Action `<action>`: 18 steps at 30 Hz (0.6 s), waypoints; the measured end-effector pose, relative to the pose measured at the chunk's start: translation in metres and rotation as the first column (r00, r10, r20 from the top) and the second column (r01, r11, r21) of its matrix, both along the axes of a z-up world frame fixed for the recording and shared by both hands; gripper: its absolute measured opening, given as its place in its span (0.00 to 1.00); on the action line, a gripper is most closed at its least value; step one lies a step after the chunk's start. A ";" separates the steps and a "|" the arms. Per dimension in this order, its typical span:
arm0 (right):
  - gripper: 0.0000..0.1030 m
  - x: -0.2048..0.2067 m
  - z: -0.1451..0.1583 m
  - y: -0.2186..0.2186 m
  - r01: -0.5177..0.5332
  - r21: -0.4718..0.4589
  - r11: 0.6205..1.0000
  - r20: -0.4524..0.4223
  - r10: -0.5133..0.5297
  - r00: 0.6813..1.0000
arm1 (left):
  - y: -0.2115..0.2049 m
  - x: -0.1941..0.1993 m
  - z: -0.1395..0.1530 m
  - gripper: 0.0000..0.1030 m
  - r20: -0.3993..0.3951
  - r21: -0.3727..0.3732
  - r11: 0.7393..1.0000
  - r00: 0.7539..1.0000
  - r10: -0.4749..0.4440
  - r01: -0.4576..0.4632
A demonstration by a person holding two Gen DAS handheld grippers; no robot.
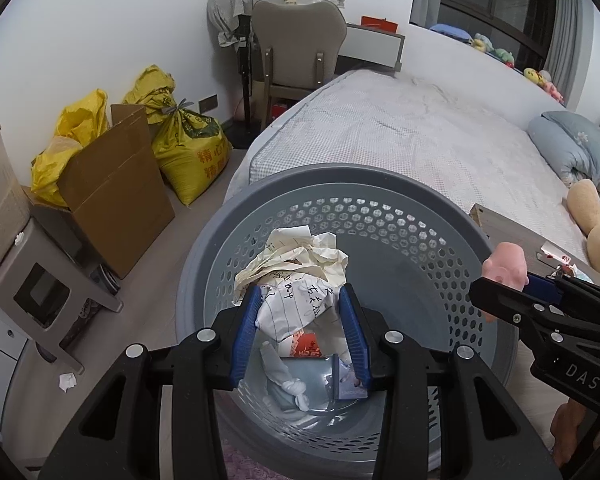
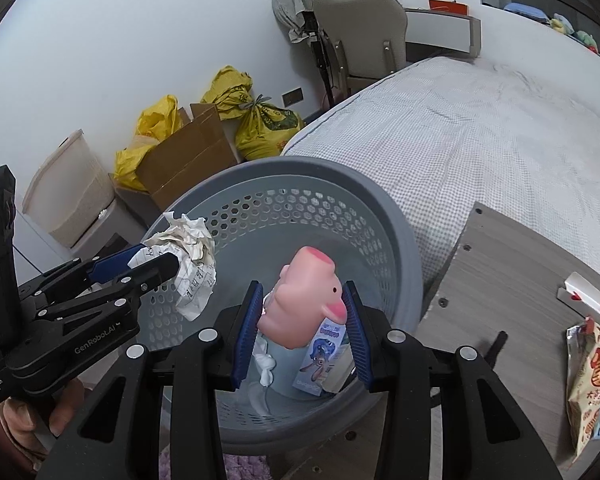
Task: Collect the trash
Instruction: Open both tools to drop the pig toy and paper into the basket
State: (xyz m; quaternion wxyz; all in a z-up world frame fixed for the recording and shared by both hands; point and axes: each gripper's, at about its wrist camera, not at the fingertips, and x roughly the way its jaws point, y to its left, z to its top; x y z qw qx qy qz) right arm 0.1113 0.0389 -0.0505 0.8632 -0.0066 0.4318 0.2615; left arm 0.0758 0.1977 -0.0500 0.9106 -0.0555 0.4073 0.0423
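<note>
Room: a bedroom with a white wall, a bed (image 1: 400, 136) under a pale checked cover, a padded chair (image 1: 300, 40), yellow woven sacks (image 1: 188, 148) and a brown cardboard box (image 1: 116, 188) on the wood floor.
Table: a grey wood-grain table (image 2: 500, 280) stood against the bed's near edge, snack packets (image 2: 584, 380) at its right edge.
Basket: a round grey plastic basket (image 1: 380, 216), perforated wall, held cartons and white wads.
Left tool (image 1: 300, 332): blue ribbed pads clamped on crumpled lined paper (image 1: 296, 276), over the basket.
Right tool (image 2: 300, 332): clamped on a smooth pink pig toy (image 2: 304, 296), over the basket.
</note>
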 end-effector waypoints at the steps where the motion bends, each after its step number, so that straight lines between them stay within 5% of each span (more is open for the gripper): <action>1: 0.38 0.001 -0.001 0.002 -0.002 -0.003 1.000 -0.002 0.002 1.000 | 0.001 0.000 -0.001 0.39 -0.002 0.001 1.000 1.000 0.002 -0.002; 12: 0.40 0.006 -0.006 0.007 -0.006 -0.012 1.000 -0.006 0.006 1.000 | 0.009 0.001 -0.004 0.45 -0.008 -0.026 0.999 1.000 0.017 -0.018; 13: 0.42 0.006 -0.006 0.006 -0.002 -0.009 1.000 -0.005 0.002 1.000 | 0.009 0.000 -0.004 0.49 -0.007 -0.027 0.999 1.000 0.021 -0.021; 15: 0.65 0.006 -0.003 0.002 0.007 0.006 1.000 0.002 -0.007 1.000 | 0.010 -0.001 -0.003 0.61 -0.001 -0.020 0.999 0.999 0.032 -0.032; 18: 0.66 0.002 0.002 -0.001 0.016 0.014 1.000 0.027 -0.016 1.000 | 0.011 -0.002 -0.002 0.61 -0.001 -0.016 0.999 0.999 0.038 -0.038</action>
